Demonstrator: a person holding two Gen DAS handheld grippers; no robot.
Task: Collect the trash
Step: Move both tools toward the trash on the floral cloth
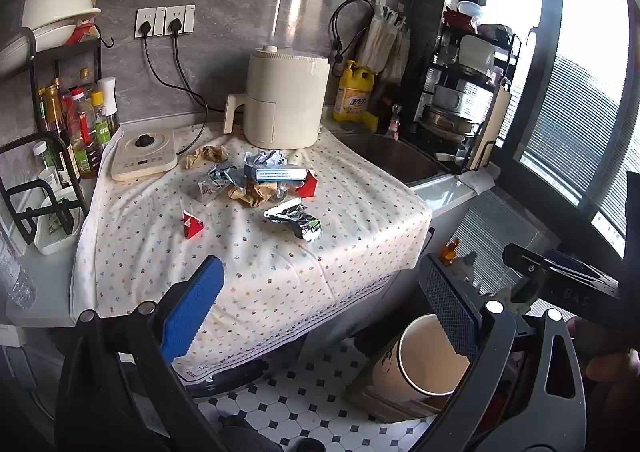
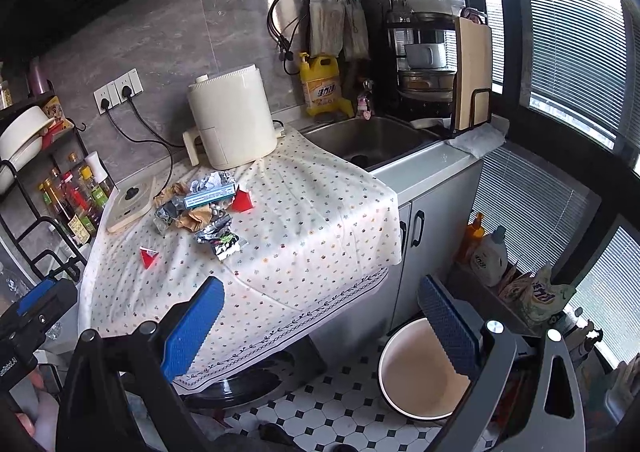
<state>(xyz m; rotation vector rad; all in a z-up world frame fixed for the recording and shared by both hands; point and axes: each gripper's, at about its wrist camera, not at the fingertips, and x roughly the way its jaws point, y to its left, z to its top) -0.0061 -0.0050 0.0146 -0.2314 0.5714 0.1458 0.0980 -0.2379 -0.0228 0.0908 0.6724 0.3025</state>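
Left wrist view
Left hand-held gripper (image 1: 320, 316): fingers wide apart, holding nothing, above the desk's near edge.
Trash pile (image 1: 260, 181): crumpled paper, foil and a blue box heaped mid-desk (image 1: 360, 219), in front of the air fryer (image 1: 286, 101).
Red wrapper (image 1: 192, 228): lies apart, left of the pile.
Bin (image 1: 424, 360): on the floor, below right.

Right wrist view
Right hand-held gripper (image 2: 320, 320): fingers wide apart, holding nothing.
Trash pile (image 2: 204, 207): on the desk (image 2: 320, 219), left of the sink (image 2: 372, 139).
Bin (image 2: 420, 368): on the floor beside the cabinet.

Bench (image 1: 48, 272) under dotted cloth (image 1: 248, 252). On cloth: cream air fryer (image 1: 286, 99), induction hob (image 1: 144, 157), heap of crumpled paper, foil and blue-white box (image 1: 276, 173), foil wrapper (image 1: 294, 217), two red cartons (image 1: 192, 228) (image 1: 308, 185). Tiled floor (image 1: 312, 392): open bin (image 1: 424, 360).
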